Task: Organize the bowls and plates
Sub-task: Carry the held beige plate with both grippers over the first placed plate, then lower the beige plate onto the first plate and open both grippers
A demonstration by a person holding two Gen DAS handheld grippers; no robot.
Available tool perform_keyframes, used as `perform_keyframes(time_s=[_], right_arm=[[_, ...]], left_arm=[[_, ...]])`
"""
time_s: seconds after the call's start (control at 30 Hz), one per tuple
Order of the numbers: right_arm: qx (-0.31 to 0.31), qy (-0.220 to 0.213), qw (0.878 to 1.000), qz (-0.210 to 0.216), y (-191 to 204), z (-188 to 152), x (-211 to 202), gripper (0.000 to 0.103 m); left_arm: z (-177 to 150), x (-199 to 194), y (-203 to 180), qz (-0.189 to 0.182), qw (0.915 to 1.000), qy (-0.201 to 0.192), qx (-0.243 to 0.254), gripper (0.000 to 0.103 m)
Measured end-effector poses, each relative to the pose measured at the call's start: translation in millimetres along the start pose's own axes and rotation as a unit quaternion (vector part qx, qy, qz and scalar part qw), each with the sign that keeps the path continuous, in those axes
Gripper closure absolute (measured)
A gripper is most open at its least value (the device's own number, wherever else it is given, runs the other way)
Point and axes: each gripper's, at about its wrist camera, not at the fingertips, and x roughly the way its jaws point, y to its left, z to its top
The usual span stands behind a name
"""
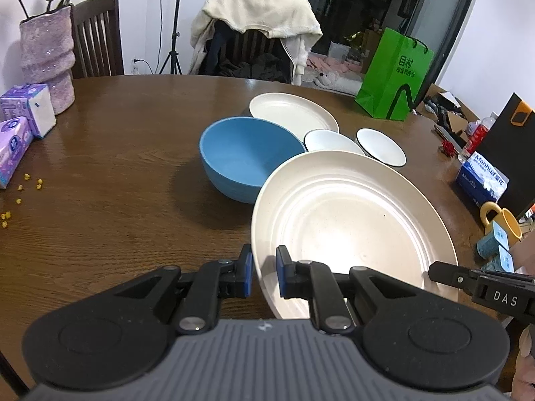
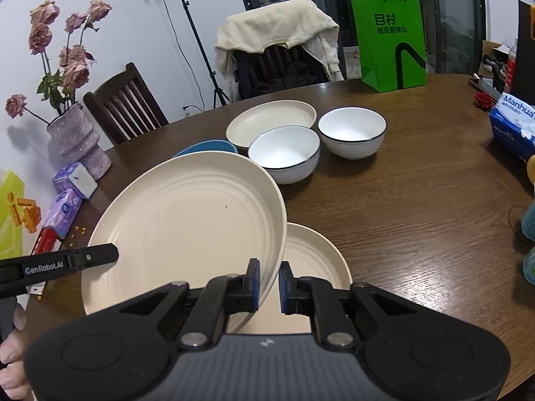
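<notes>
So both claws are clamped on the big cream plate (image 2: pixel 187 230), the left claw (image 1: pixel 264 274) on its near-left rim and the right claw (image 2: pixel 269 285) on its near-right rim, and it's tilted in the air just over a second cream plate (image 2: pixel 314 260) lying on the desk (image 2: pixel 418 220). I'd level it and lower both sides together so the rims nest. Watch the blue bowl (image 1: pixel 247 157) and nearest white bowl (image 2: pixel 284 153) just beyond; the near-right desk has free room.
</notes>
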Motion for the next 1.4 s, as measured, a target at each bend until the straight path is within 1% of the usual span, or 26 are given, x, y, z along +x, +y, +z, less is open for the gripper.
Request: perform_keyframes(time_s=[0.33,0.83,1.1,1.4], right_arm=[[0.012,0.011,1.0,-0.013,-15,-8,9,0.092],[0.032,0.038,0.998,-0.041,-37,-27,25,0.092],[0.037,0.048,0.997,-0.054,-48,-38,30,0.092],[0.031,0.055,0.996,-0.065,-50,-45,37,0.092]], left_arm=[[-4,24,-5,-0.01,0.9997,0.02,0.012,0.089],[-23,58,-24,-0.015,0.9976,0.057,0.038,0.089],[-31,70,-31,-0.017,0.9963,0.07,0.048,0.089],[-39,78,-33,-0.013,0.9953,0.078,0.056,0.088]])
